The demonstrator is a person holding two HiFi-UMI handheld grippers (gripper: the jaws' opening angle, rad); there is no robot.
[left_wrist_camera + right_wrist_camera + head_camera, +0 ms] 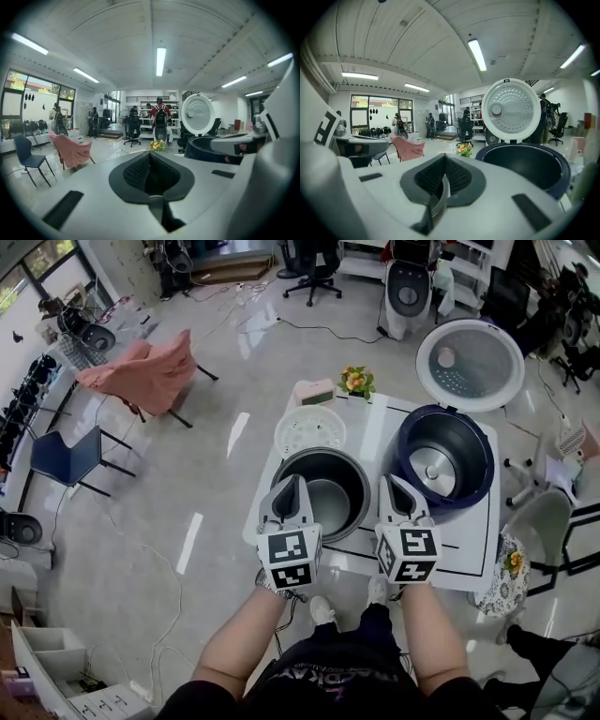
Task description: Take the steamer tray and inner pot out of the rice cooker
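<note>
While left gripper (297, 482) and right gripper (390, 481) pinch its rim, the inner pot (330, 501) hangs between them

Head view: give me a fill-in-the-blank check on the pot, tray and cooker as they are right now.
The left gripper and the right gripper each clamp the ____ of the dark grey round metal inner pot. The white perforated round steamer tray lies on the white table, already ____ of the dark blue rice cooker. The cooker's white round lid stands ____.
Missing words: rim; out; open.
</note>
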